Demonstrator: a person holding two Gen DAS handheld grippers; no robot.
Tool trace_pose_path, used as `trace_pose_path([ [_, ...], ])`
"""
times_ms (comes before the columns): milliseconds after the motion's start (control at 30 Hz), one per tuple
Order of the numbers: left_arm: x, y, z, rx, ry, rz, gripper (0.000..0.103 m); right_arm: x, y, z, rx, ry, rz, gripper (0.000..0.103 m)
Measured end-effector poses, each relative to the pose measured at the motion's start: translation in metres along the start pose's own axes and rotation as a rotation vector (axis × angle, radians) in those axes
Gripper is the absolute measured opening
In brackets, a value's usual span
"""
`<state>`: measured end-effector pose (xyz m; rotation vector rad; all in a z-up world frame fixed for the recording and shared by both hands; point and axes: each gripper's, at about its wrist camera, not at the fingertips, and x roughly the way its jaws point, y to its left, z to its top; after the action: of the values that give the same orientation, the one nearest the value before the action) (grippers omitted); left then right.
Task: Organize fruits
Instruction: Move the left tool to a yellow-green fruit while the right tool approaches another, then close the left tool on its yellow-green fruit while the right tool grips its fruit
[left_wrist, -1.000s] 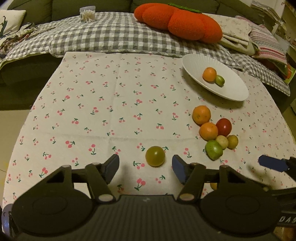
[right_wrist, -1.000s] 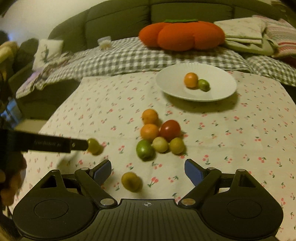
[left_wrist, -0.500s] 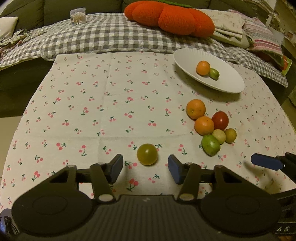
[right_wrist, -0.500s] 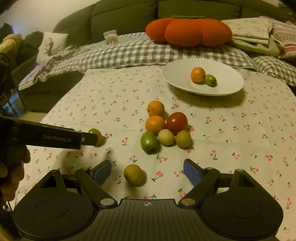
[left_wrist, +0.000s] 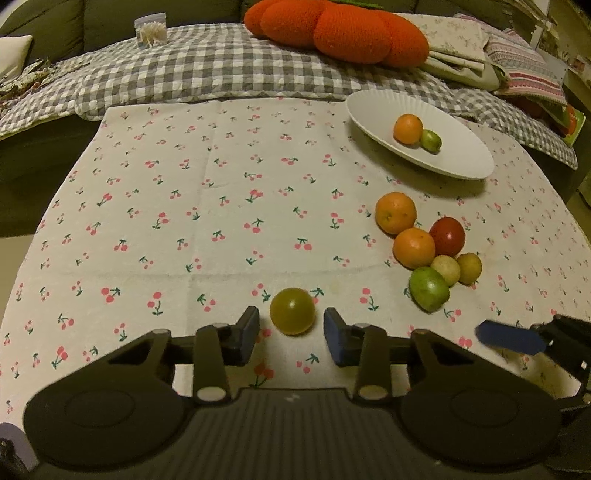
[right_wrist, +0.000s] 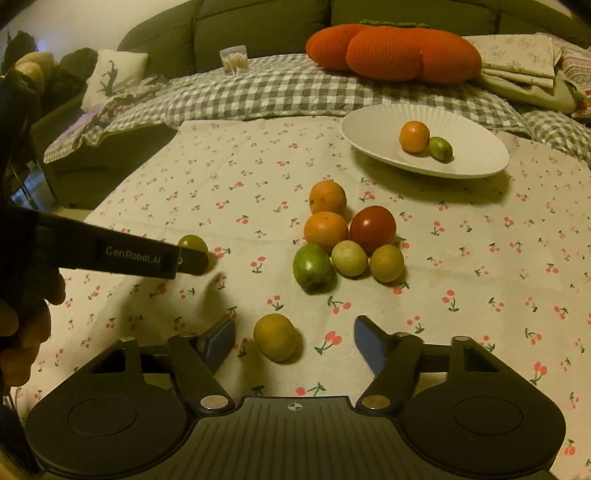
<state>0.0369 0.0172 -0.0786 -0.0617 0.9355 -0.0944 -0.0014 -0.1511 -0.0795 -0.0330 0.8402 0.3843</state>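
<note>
L wrist view: left gripper (left_wrist: 291, 334) jaws closing, narrow gap each side of olive-green fruit (left_wrist: 292, 311) on surface (left_wrist: 184, 221); pads not yet touching. White plate (left_wrist: 461, 162) far right holds 2 fruits.

R wrist view: right gripper (right_wrist: 294, 341) jaws closing, still wide, yellow fruit (right_wrist: 274, 336) between, nearer the left pad, no contact. Fruit cluster (right_wrist: 347, 236) beyond, apart.

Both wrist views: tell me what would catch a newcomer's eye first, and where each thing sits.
The big orange pumpkin cushion on the sofa behind the table stands out first. Next comes the white plate at the far right of the cherry-print cloth, holding an orange and a small green fruit, with a cluster of six fruits in front of it. Nearest, each pair of tongs is closing around a lone fruit without touching it: the left tongs around an olive-green one, the right tongs around a yellow one.
</note>
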Motion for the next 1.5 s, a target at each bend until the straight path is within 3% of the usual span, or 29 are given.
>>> trace_pose_path([
  [233,0.007,0.001,0.001,0.009,0.006,0.001,0.026,0.005,0.0,-0.001,-0.001,0.011,0.02,0.045],
  [267,0.008,0.0,0.001,0.01,0.004,0.002,0.025,0.006,-0.001,-0.001,0.001,0.013,0.025,0.039],
  [467,0.009,-0.002,0.001,0.029,-0.009,0.008,0.025,0.007,-0.001,0.0,0.01,0.015,0.054,0.023],
  [967,0.004,-0.003,0.005,0.002,-0.036,-0.005,0.024,0.0,-0.008,0.005,0.028,-0.011,0.048,0.024],
  [1500,-0.012,-0.013,0.032,-0.044,-0.103,-0.066,0.024,-0.018,-0.047,0.022,0.14,-0.09,-0.004,0.024],
])
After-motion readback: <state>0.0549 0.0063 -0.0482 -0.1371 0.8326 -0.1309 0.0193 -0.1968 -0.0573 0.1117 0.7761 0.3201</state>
